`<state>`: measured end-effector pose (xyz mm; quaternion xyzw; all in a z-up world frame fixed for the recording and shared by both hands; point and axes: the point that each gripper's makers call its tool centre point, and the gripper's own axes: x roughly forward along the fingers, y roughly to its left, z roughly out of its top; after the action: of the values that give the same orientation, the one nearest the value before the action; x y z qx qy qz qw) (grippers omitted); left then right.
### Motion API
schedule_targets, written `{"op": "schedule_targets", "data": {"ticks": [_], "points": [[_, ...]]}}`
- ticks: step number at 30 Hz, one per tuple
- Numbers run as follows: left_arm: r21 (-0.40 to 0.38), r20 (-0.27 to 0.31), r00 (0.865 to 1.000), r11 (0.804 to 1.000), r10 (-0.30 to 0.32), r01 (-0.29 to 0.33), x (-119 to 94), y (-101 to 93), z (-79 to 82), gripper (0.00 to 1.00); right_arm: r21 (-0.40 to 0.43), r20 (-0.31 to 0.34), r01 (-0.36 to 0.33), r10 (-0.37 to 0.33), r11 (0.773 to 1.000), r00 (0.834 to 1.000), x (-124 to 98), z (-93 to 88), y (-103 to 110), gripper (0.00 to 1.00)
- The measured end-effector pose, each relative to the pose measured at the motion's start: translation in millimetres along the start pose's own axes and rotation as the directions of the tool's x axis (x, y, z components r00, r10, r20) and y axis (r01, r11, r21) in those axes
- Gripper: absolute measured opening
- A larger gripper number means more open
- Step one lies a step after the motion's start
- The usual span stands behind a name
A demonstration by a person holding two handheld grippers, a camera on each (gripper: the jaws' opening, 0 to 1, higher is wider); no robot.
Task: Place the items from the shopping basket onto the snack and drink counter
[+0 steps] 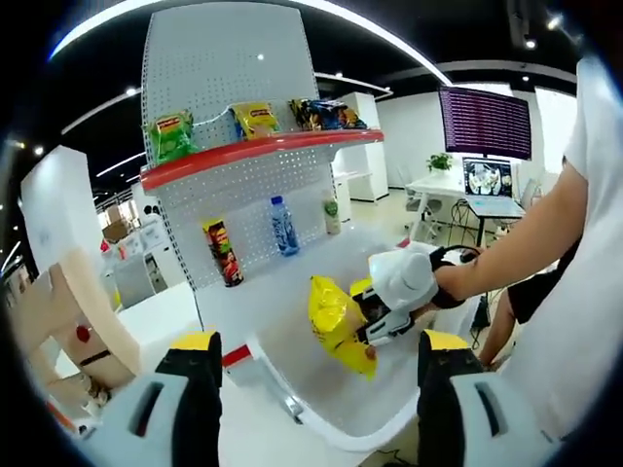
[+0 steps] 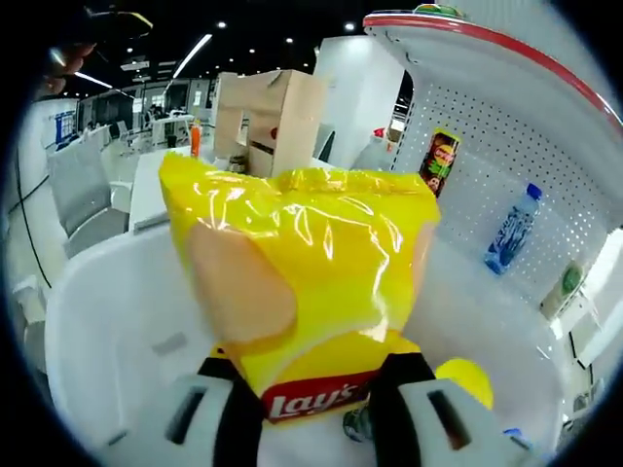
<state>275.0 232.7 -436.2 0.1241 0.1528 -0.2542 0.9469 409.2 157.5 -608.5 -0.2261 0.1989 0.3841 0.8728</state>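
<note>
While the left gripper (image 1: 316,389) hangs low at the near edge of the white counter (image 1: 292,292), its two yellow-tipped jaws stand wide apart with nothing between them. Sweeping from the left of the left gripper view: a cardboard box (image 1: 73,321) sits off to the side, then the pegboard display rises, its red-edged upper shelf (image 1: 253,151) carrying a green snack bag (image 1: 171,134), a yellow snack bag (image 1: 256,119) and a dark blue snack bag (image 1: 326,114). Below, on the counter against the pegboard, a tall crisp can (image 1: 224,251) stands upright, a water bottle (image 1: 283,226) just along from it, and a small pale bottle (image 1: 332,211) further right. Out in the middle, the yellow Lay's chip bag (image 1: 339,326) is over the counter surface, pinched at its lower end by the right gripper (image 1: 382,319), with a person's hand (image 1: 414,277) behind it and a forearm running off right. Whether the bag touches the counter, I cannot tell. Far right, a laptop (image 1: 489,180) sits on a desk.

Over to the right gripper view: the chip bag (image 2: 302,282) stands up front, clamped between the right gripper's (image 2: 311,399) jaws at the logo end. Beyond it, the crisp can (image 2: 440,161), then the water bottle (image 2: 512,229) against the pegboard.
</note>
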Motion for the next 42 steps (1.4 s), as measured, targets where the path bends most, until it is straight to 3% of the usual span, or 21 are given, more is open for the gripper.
{"op": "schedule_targets", "data": {"ticks": [9, 26, 31, 42], "points": [[0.007, 0.027, 1.000, 1.000, 0.008, -0.008, 1, -2.8, 7.9, 0.83, 0.044, 0.020, 0.046, -0.047, 0.998, 0.999, -14, 9.8, -17, 0.41], [0.006, 0.086, 0.995, 0.999, 0.053, -0.053, -1, 0.7, 25.7, 0.82, 0.185, 0.120, 0.110, -0.134, 0.977, 0.984, -50, 50.4, -54, 0.41], [-0.005, 0.096, 0.993, 0.998, 0.070, -0.070, -3, 3.7, 27.5, 0.81, 0.180, 0.170, 0.138, -0.169, 0.974, 0.971, -66, 69.8, -65, 0.40], [-0.004, 0.088, 0.993, 0.997, 0.075, -0.075, -5, 1.4, 25.4, 0.81, 0.313, 0.268, 0.146, -0.235, 0.938, 0.934, -97, 101.7, -93, 0.40]]}}
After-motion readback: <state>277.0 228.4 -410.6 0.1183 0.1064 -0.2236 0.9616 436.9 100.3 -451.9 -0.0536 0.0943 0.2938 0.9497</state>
